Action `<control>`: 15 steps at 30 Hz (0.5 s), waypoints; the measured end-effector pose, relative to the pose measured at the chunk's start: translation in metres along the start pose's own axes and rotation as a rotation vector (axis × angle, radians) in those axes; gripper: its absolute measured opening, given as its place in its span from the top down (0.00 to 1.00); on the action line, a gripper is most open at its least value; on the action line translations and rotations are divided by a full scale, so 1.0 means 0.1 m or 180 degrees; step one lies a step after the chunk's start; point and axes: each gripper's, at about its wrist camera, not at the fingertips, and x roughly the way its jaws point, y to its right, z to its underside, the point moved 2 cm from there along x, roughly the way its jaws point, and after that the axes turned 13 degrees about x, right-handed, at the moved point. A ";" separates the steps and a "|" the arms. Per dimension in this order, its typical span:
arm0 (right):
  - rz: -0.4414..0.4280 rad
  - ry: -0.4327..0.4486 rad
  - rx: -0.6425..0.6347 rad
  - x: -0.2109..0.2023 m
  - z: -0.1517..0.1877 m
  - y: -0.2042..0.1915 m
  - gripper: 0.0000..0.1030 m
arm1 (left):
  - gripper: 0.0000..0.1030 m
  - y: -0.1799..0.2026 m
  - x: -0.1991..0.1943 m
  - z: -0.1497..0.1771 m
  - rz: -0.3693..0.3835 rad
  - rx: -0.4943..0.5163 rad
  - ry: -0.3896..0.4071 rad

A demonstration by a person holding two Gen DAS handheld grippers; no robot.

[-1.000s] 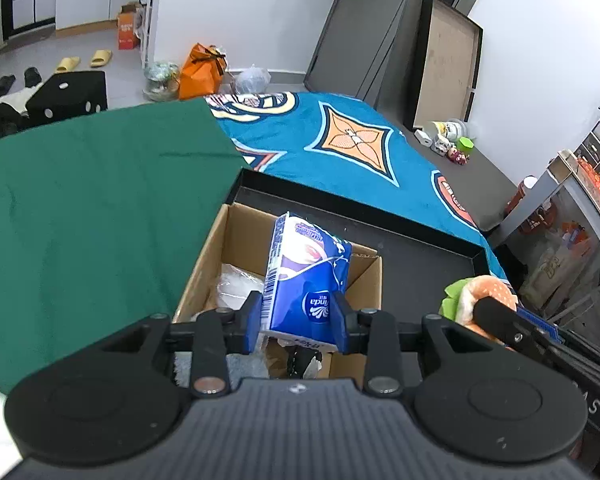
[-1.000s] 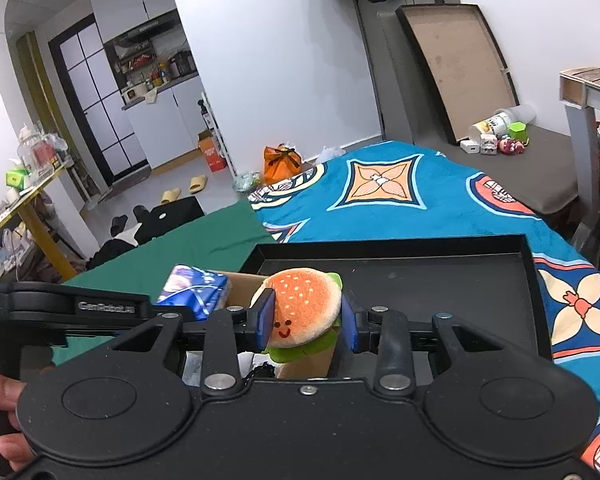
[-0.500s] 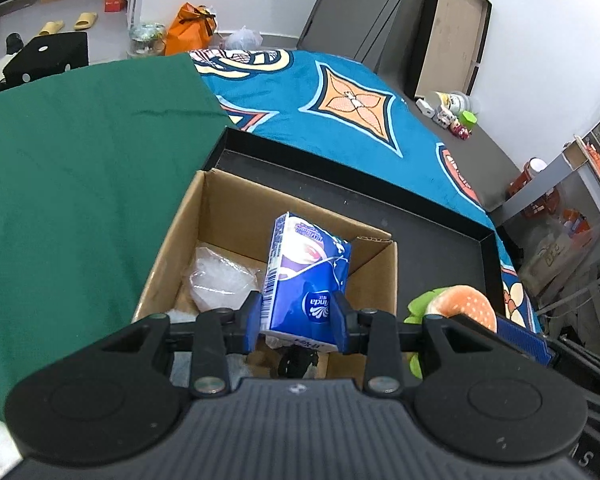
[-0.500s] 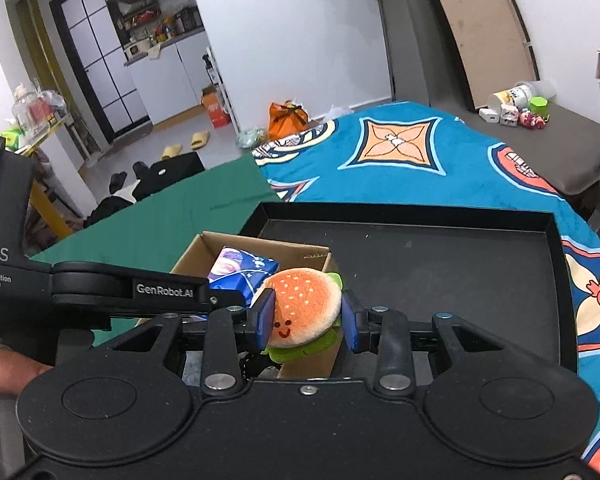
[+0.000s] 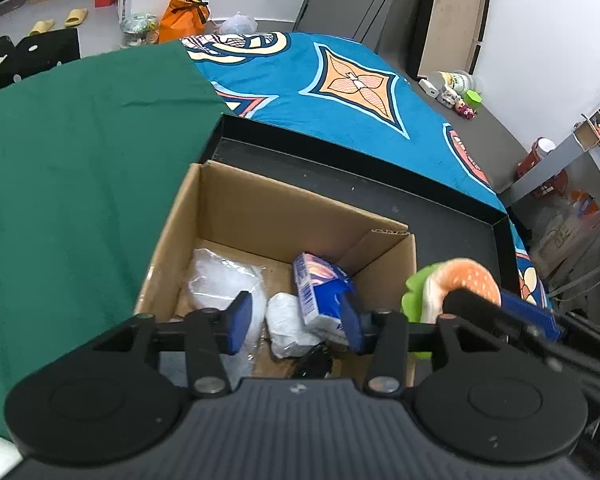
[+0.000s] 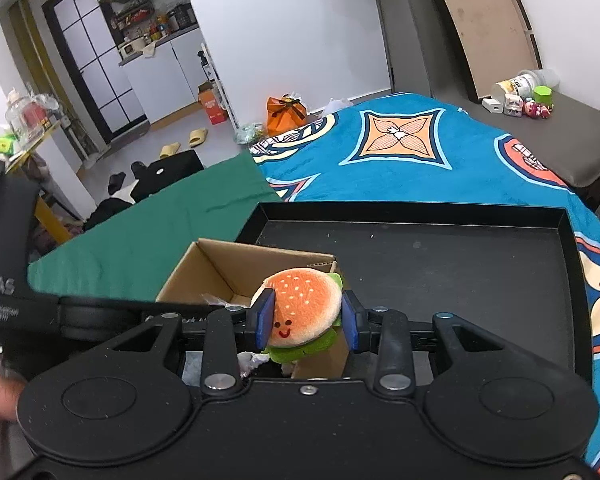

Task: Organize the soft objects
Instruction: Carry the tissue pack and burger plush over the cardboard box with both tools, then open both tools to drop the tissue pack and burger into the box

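Left gripper (image 5: 296,326) jaws just opening, tissue pack (image 5: 326,300) now leaning on the right pad inside the cardboard box (image 5: 260,216), long axis tilting away, right gripper (image 6: 306,322) clamping the plush burger (image 6: 302,312) face-forward

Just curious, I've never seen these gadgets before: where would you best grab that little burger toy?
Across the bun's rounded sides, coming from behind and above, as the right gripper does now. The plush is widest and squashiest there, so both pads press flat, and its lettuce frill hangs free below.
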 end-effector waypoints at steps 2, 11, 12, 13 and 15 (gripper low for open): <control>-0.0008 -0.0007 -0.0006 0.01 -0.01 -0.01 0.66 | 0.44 -0.02 -0.05 0.01 -0.0053 0.0024 -0.0004; -0.0021 -0.0128 -0.0094 0.06 0.11 -0.18 0.65 | 0.31 -0.15 -0.26 0.10 -0.0180 0.0005 0.0017; -0.0012 -0.0143 -0.0108 0.07 0.13 -0.20 0.65 | 0.30 -0.18 -0.29 0.12 -0.0175 -0.0020 0.0016; -0.0011 -0.0165 -0.0115 0.07 0.15 -0.22 0.65 | 0.30 -0.21 -0.31 0.14 -0.0157 -0.0044 0.0017; -0.0014 -0.0186 -0.0116 0.07 0.18 -0.24 0.65 | 0.30 -0.24 -0.35 0.15 -0.0130 -0.0061 0.0020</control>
